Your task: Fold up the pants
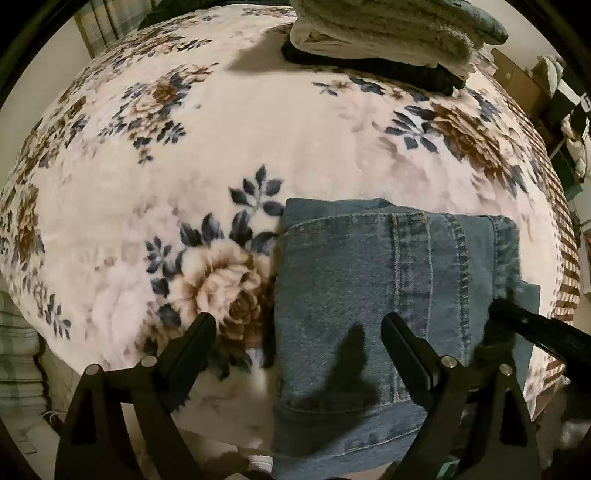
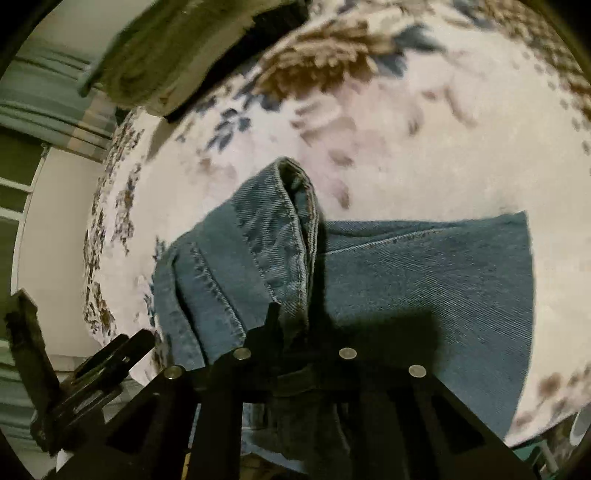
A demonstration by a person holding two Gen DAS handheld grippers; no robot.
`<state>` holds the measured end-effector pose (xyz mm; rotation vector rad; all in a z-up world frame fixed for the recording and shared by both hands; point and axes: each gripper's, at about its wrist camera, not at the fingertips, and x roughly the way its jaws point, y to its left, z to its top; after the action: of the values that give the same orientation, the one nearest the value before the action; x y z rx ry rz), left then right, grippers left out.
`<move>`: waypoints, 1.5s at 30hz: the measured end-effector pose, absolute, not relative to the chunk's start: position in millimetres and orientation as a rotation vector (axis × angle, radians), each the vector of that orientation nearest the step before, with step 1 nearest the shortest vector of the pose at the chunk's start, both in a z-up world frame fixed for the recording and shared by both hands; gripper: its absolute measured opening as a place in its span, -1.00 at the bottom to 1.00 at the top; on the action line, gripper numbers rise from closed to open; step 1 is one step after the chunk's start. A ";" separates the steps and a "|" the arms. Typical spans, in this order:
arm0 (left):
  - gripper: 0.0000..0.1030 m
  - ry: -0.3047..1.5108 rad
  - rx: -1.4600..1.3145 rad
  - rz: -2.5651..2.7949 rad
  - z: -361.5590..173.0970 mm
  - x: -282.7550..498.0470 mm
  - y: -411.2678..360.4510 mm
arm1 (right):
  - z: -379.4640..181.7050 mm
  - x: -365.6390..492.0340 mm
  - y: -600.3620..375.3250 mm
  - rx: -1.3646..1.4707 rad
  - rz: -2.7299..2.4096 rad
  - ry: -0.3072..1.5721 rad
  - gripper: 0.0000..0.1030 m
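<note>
Blue denim pants [image 1: 354, 288] lie folded on the floral blanket [image 1: 258, 140] at the bed's near edge. My left gripper [image 1: 299, 328] is open and empty; its right finger hangs over the denim, its left finger over the blanket. My right gripper [image 2: 295, 325] is shut on the pants [image 2: 424, 280], pinching a thick folded edge [image 2: 291, 229] that stands up from the rest of the denim. The right gripper's black finger [image 1: 535, 332] also shows at the pants' right edge in the left wrist view.
A stack of folded clothes, cream fleece on top [image 1: 380, 29], sits at the far side of the bed; it also shows in the right wrist view [image 2: 177, 59]. Boxes and clutter [image 1: 554, 99] stand beyond the bed's right edge.
</note>
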<state>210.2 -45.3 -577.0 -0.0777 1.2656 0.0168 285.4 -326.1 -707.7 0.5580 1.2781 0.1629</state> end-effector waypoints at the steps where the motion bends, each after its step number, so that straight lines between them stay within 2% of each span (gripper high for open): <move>1: 0.77 1.264 -0.069 0.016 -576.0 211.0 -46.8 | -701.6 282.6 -325.9 0.549 0.157 1.272 -0.72; 12: 0.77 1.246 -0.035 -0.012 -564.9 217.1 -63.3 | -667.0 251.6 -364.0 0.634 0.083 1.194 -0.73; 20: 0.77 1.251 -0.057 -0.061 -560.2 215.5 -77.4 | -636.7 197.6 -453.0 0.660 -0.120 1.123 -0.74; 25: 0.77 1.291 -0.065 -0.104 -578.0 216.8 -97.3 | -657.0 166.7 -517.3 0.694 -0.268 1.151 -0.74; 30: 0.77 1.355 -0.042 -0.124 -606.2 224.1 -115.9 | -699.8 168.7 -529.7 0.662 -0.284 1.247 -0.71; 32: 0.80 1.373 -0.030 -0.127 -613.3 228.3 -118.9 | -711.6 176.1 -528.8 0.592 -0.301 1.313 -0.59; 33: 0.81 1.382 -0.029 -0.127 -614.3 230.5 -119.1 | -716.5 179.4 -528.4 0.567 -0.301 1.350 -0.41; 35: 0.80 1.396 -0.040 -0.137 -612.3 234.8 -118.3 | -718.3 182.5 -534.5 0.602 -0.294 1.388 -0.32; 41: 0.80 1.367 -0.129 -0.189 -592.5 261.4 -123.5 | -689.6 189.3 -557.6 0.743 -0.243 1.265 0.16; 42: 0.80 1.368 -0.137 -0.198 -594.2 268.3 -127.2 | -690.3 194.4 -563.8 0.781 -0.225 1.248 0.31; 43: 0.80 1.372 -0.145 -0.209 -597.9 276.6 -131.0 | -694.0 199.3 -568.1 0.821 -0.208 1.240 0.56; 45: 0.80 1.397 -0.141 -0.221 -611.8 290.2 -140.0 | -711.2 210.4 -579.1 0.935 -0.168 1.244 0.75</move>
<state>290.2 -140.0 -611.8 -0.1410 1.3966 -0.2208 210.4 -579.1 -711.2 0.9345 1.2437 -0.1677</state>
